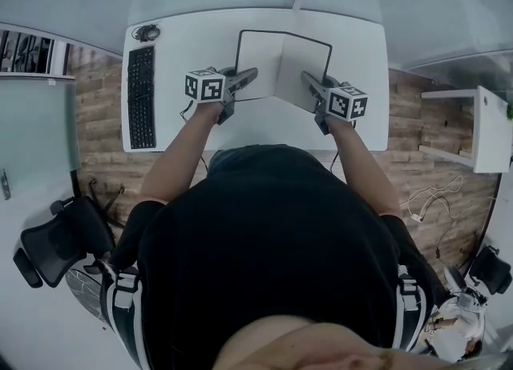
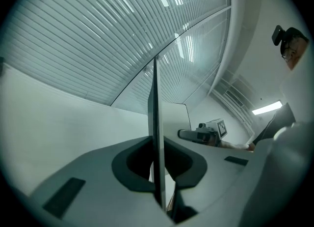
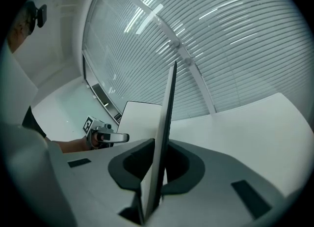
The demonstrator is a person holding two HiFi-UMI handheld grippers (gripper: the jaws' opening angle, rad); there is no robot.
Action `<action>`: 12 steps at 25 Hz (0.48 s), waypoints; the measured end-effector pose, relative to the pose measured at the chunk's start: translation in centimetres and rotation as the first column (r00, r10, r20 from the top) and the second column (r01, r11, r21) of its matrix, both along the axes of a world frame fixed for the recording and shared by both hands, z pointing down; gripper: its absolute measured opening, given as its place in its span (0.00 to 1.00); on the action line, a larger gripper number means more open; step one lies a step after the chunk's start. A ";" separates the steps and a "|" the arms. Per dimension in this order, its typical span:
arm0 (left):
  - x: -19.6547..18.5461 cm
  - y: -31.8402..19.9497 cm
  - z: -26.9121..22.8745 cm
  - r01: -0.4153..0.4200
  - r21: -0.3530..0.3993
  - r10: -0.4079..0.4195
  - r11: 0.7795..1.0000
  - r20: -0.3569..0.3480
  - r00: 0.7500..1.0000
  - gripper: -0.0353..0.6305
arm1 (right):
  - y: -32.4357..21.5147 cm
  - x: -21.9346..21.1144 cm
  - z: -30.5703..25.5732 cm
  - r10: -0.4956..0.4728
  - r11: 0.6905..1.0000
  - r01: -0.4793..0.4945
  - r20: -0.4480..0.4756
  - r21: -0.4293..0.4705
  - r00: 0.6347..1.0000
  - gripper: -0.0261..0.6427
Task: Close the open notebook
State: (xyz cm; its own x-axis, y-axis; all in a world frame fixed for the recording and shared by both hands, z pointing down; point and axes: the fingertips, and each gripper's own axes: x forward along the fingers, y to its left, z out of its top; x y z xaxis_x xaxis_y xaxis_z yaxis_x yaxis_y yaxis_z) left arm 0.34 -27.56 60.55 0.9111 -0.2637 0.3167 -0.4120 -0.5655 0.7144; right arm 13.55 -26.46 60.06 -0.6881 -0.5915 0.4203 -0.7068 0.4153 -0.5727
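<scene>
The open notebook [image 1: 258,60] is held in a V above the white desk [image 1: 184,48], its pages white and its covers dark-edged. My left gripper [image 1: 248,76] is shut on the left half. In the left gripper view that cover [image 2: 155,123] stands edge-on between the jaws of my left gripper [image 2: 157,164]. My right gripper [image 1: 309,80] is shut on the right half [image 1: 304,68]. The right gripper view likewise has the thin edge [image 3: 166,123] clamped in my right gripper [image 3: 157,169]. Each gripper view also catches the other gripper across the notebook.
A black keyboard [image 1: 141,96] lies along the desk's left side, with a mouse [image 1: 147,33] beyond it. A black office chair [image 1: 60,240] stands at the lower left. A white shelf unit [image 1: 485,128] is at the right, on a wooden floor.
</scene>
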 end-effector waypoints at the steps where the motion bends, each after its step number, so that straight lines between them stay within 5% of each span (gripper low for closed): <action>1: 0.0 -0.1 0.5 -0.001 -0.010 0.001 1.000 0.004 1.000 0.12 | -0.1 0.0 0.5 0.000 1.000 0.000 0.000 -0.010 1.000 0.14; 12: -0.1 -0.3 6.5 -0.012 -0.132 0.015 0.991 0.018 1.000 0.12 | -0.9 -0.5 6.6 0.004 0.994 -0.006 -0.020 -0.109 1.000 0.14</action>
State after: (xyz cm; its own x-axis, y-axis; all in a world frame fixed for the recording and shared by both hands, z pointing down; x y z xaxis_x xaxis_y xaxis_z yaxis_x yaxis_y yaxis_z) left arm 0.26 -27.88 67.05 0.9077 -0.2060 0.3656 -0.4194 -0.4722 0.7753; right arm 13.06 -27.34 66.65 -0.6764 -0.5449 0.4955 -0.7201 0.3479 -0.6004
